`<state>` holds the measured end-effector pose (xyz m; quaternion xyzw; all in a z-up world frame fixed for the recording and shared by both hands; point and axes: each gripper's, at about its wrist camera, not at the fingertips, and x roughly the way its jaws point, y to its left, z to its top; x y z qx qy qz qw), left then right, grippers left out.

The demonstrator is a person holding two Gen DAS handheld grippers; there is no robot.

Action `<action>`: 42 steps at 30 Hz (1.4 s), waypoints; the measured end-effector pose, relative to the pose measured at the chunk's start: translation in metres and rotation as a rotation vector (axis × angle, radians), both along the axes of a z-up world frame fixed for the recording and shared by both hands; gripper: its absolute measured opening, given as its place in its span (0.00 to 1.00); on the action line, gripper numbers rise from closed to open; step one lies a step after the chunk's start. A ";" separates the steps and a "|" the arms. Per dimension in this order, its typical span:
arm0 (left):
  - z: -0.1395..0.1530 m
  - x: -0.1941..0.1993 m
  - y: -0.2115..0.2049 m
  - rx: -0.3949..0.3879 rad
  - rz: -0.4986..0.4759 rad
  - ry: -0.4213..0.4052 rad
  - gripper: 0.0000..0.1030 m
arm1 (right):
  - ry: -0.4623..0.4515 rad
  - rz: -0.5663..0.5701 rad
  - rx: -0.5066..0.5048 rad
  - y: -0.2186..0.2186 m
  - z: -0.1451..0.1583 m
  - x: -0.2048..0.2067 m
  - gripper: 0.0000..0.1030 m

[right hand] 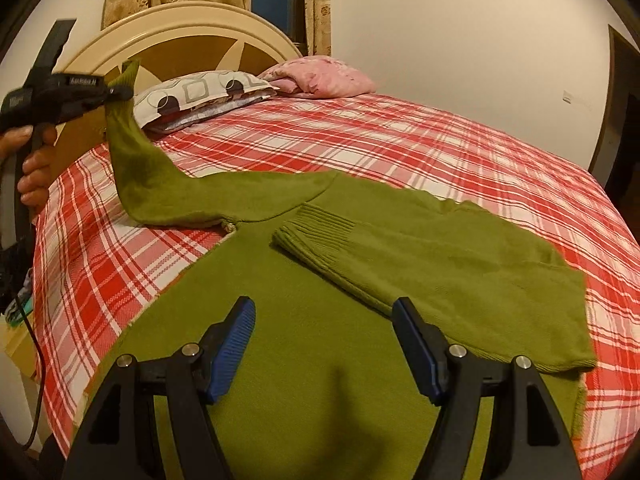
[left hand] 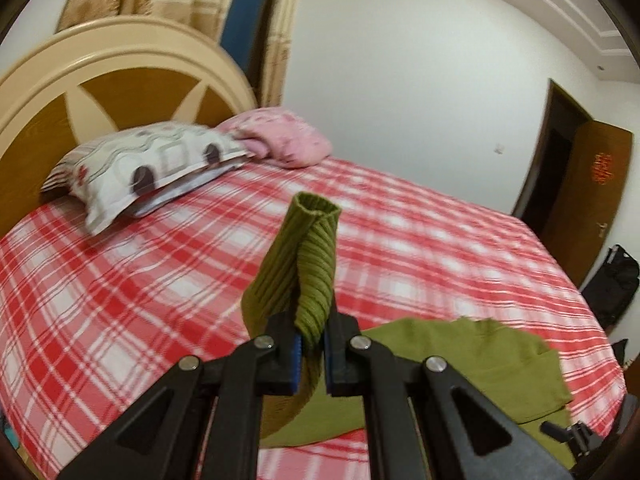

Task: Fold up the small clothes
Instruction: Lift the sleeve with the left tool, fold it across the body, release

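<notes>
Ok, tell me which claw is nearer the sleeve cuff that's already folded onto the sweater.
Right. The right claw hovers open just short of the folded sleeve cuff; the left claw is off left, holding the other sleeve up.

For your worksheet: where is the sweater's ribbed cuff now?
Left wrist view, centre: the ribbed cuff is pinched upright in the left tongs, above the plaid bedsheet.

I see sweater [right hand: 320,320] flat on bed [right hand: 440,152] | its left sleeve [right hand: 132,152] lifted in left gripper [left hand: 311,354] | other sleeve [right hand: 360,252] folded across body | two pillows [right hand: 208,94] behind, against headboard [right hand: 188,36] | right gripper [right hand: 324,344] over hem
</notes>
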<state>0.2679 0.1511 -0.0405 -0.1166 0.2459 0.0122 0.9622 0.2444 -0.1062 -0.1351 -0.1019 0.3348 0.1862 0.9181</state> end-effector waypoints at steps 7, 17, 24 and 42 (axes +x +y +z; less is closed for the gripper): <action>0.023 0.007 -0.056 -0.014 -0.115 -0.034 0.08 | 0.039 -0.072 0.055 -0.040 0.005 -0.006 0.69; 0.037 0.021 -0.150 -0.016 -0.294 -0.055 0.08 | 0.047 -0.155 0.109 -0.093 0.014 -0.019 0.69; 0.024 0.034 -0.230 0.009 -0.425 -0.029 0.08 | 0.055 -0.220 0.148 -0.129 0.008 -0.026 0.70; -0.040 0.015 -0.307 0.237 -0.508 0.034 0.68 | 0.138 -0.324 0.211 -0.182 -0.026 -0.024 0.70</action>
